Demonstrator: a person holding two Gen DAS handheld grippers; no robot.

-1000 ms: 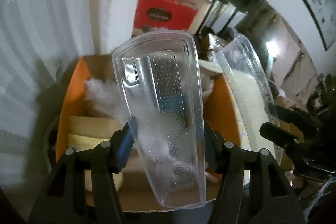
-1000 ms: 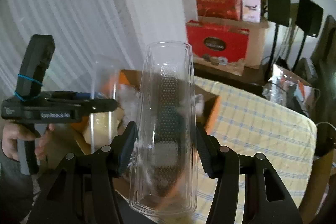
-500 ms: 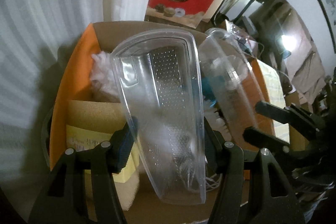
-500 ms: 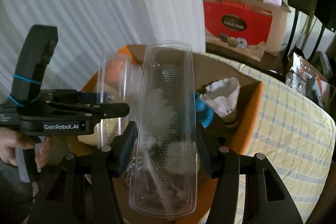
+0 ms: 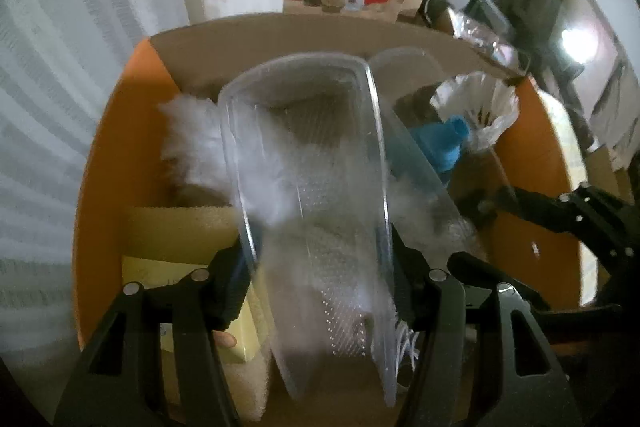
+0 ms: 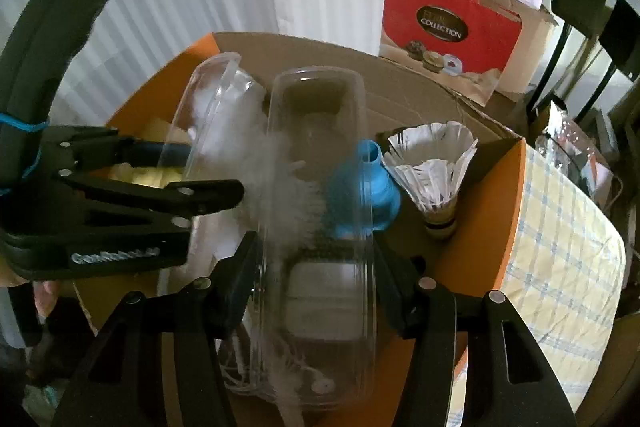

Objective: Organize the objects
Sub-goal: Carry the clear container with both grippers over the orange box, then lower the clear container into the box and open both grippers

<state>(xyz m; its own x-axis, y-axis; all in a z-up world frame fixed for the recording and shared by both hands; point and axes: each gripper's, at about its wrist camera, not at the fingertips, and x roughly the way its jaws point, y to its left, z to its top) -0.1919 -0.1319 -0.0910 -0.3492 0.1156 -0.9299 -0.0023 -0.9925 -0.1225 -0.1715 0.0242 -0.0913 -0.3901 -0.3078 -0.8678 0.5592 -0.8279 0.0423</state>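
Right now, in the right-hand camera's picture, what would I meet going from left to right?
left gripper holding a clear tray → clear case in the right gripper → blue funnel → shuttlecock → orange box wall → checked tablecloth.

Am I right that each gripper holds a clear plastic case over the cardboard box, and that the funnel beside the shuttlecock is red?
Not quite. The funnel is blue, not red, as the right wrist view shows. The rest stands: the left gripper and right gripper each hold a clear plastic case over the cardboard box, beside the shuttlecock.
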